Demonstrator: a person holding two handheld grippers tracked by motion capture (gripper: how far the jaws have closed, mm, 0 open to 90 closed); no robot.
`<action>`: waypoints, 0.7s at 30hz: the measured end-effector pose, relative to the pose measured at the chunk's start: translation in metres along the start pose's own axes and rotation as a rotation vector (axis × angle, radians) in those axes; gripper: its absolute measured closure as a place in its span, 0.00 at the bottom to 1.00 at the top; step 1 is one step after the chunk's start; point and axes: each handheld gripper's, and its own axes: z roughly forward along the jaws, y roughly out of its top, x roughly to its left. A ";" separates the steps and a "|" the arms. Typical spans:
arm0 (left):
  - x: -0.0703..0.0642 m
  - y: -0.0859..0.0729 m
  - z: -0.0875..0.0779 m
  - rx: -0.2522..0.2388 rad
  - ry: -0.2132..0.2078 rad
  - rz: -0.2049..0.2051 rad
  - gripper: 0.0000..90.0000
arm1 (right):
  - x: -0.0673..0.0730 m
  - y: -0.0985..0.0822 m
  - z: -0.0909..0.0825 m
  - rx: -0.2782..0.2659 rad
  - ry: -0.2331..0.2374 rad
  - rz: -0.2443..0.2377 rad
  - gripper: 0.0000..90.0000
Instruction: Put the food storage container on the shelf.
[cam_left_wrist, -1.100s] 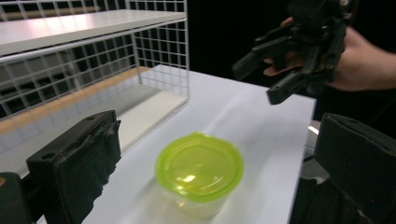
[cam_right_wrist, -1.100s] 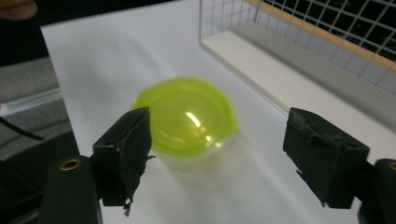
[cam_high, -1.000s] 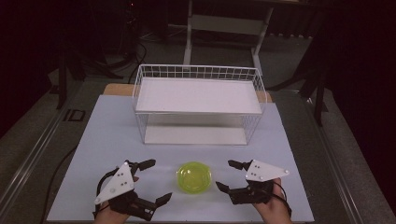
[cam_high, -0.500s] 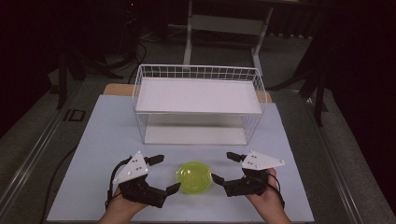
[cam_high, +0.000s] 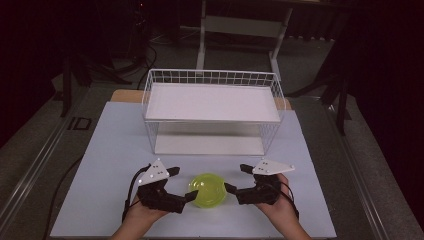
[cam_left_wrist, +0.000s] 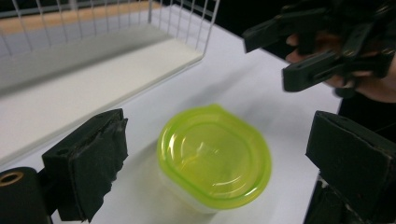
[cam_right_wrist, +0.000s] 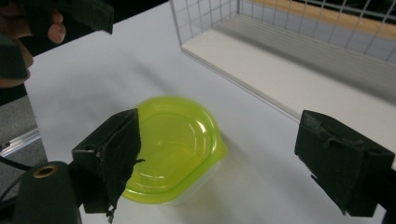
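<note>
A small clear container with a yellow-green lid (cam_high: 207, 190) sits on the white table near the front edge. My left gripper (cam_high: 184, 184) is just left of it, open, with its lower jaw tip close to the rim. My right gripper (cam_high: 235, 178) is just right of it, also open and a little apart from it. In the left gripper view the container (cam_left_wrist: 215, 156) lies between and beyond the wide-apart pads (cam_left_wrist: 88, 168). In the right gripper view the container (cam_right_wrist: 173, 144) sits by the left pad (cam_right_wrist: 109, 158), and nothing is held.
A white wire basket shelf (cam_high: 212, 102) stands at the back middle of the table, with a white board under it (cam_high: 207, 145). Bare table (cam_high: 115, 140) lies on both sides. Each gripper view shows the other gripper (cam_left_wrist: 299, 56) (cam_right_wrist: 70, 14) facing it across the container.
Both grippers have moved inward and slightly forward, closing in on the container from left and right. The container has stayed in place.
</note>
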 end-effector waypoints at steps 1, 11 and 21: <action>0.003 -0.004 0.005 0.026 0.013 -0.029 0.07 | 0.000 -0.001 0.001 0.005 -0.005 0.008 0.20; 0.010 -0.020 0.023 0.120 0.041 -0.172 0.24 | -0.004 -0.016 0.021 0.068 0.033 0.111 0.29; 0.016 -0.031 0.035 0.181 0.021 -0.297 0.37 | -0.001 -0.023 0.037 0.130 0.029 0.125 0.36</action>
